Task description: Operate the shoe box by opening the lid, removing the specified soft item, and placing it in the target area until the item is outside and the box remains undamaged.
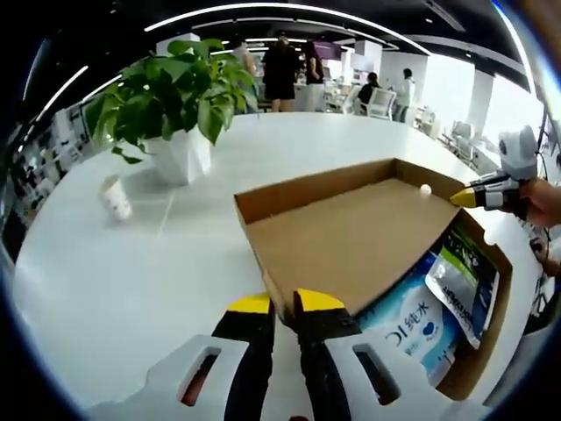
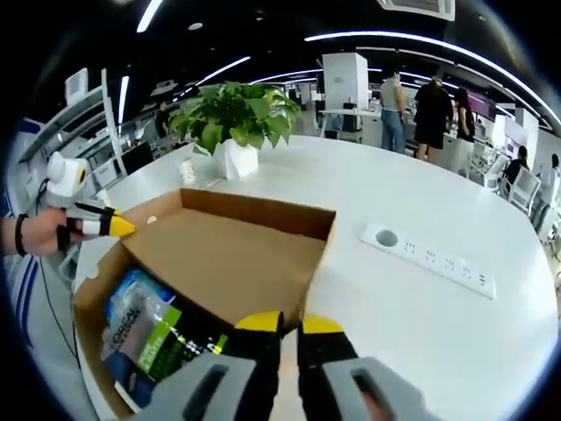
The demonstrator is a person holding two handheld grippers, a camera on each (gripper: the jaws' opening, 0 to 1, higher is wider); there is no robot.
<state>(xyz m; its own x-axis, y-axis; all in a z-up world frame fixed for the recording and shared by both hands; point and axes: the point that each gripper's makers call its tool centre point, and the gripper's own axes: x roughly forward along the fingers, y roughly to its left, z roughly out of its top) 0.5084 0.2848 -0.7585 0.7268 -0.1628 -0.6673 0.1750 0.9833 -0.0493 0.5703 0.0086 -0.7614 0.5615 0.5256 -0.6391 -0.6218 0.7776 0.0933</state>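
A brown cardboard shoe box (image 1: 493, 303) stands on the white table (image 1: 131, 281), its lid (image 1: 351, 237) lifted and tilted over it. My left gripper (image 1: 285, 305) is shut on the lid's near corner. My right gripper (image 1: 465, 197) pinches the opposite corner, held by a hand. Under the lid lie a blue-and-white soft pack (image 1: 408, 320) and a green-and-white pouch (image 1: 465, 281). In the right gripper view my right gripper (image 2: 290, 324) is shut on the lid (image 2: 228, 259), the left gripper (image 2: 118, 228) holds the far corner, and the blue pack (image 2: 131, 303) and green pouch (image 2: 158, 346) lie inside the box (image 2: 88, 324).
A potted plant (image 1: 180, 96) in a white pot and a paper cup (image 1: 116, 197) stand on the table to the left of the box. A white power strip (image 2: 429, 254) lies to the right of it. People stand among desks far behind.
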